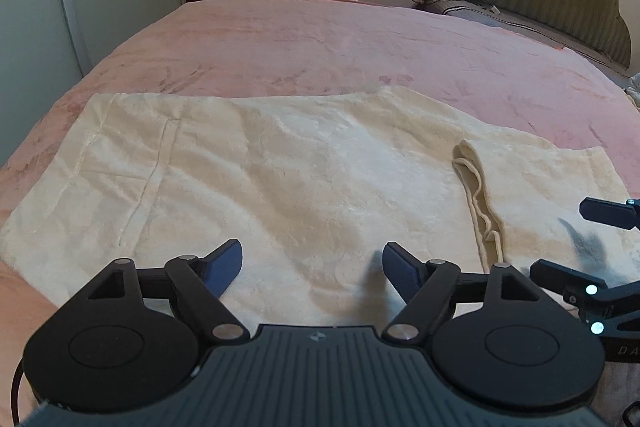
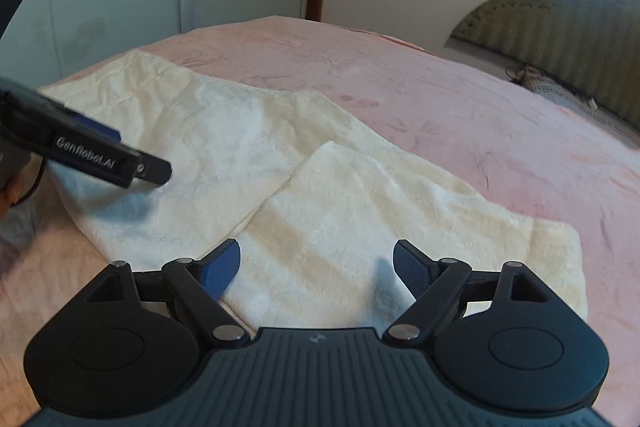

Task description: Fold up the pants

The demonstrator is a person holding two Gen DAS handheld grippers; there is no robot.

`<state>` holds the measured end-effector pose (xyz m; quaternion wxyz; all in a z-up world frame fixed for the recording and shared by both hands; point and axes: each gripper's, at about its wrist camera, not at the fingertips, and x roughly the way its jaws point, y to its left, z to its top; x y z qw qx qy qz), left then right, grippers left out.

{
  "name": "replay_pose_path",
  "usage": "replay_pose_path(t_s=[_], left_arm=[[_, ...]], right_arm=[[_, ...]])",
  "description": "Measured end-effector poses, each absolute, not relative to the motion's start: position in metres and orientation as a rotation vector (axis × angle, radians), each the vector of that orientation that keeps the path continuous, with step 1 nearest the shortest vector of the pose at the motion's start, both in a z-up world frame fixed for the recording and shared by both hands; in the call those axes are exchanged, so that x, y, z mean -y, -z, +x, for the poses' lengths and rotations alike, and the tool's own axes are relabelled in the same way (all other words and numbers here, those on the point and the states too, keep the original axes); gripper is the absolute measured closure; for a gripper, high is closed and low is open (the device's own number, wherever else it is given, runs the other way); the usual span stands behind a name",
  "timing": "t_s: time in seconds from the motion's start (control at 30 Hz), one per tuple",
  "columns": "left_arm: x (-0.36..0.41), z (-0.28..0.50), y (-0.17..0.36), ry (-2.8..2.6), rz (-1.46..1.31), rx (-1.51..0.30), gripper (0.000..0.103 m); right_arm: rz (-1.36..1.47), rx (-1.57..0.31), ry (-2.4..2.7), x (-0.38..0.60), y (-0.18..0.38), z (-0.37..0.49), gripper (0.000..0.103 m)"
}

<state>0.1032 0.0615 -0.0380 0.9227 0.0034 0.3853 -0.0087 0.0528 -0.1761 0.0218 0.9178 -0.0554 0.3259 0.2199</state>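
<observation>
Cream pants [image 1: 280,163] lie just ahead of both released tools [image 1: 312,267] [image 2: 316,267].

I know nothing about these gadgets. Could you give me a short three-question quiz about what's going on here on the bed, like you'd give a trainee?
1. True or false: the left gripper is clamped on the cream pants.
2. What lies under the pants? A) wooden table B) pink bedspread C) grey carpet
3. Fill in: at the end near the right gripper, a flap of the pants lies ____ back over the rest.

Key:
1. False; its jaws are apart, holding nothing.
2. B
3. folded
</observation>
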Motion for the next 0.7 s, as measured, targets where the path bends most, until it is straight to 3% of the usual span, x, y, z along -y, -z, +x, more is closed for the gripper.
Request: replay_pose_path(t_s=[0.3,0.47,0.7], left_arm=[[-0.149,0.085,0.013,-0.141,-0.198,-0.772,0.019],[-0.202,0.064,0.001,-0.171,-0.381,-0.769,0.019],[-0.237,0.049,0.015,-0.141,-0.533,-0.835,0.019]], right_arm=[[-0.32,-0.461,-0.679,0.09,-0.062,0.021,0.019],[-0.645,-0.348,-0.815,0.007,-0.042,-0.006,0.02],[-0.863,-0.233,-0.839,-0.043,-0.026,-0.028,0.02]])
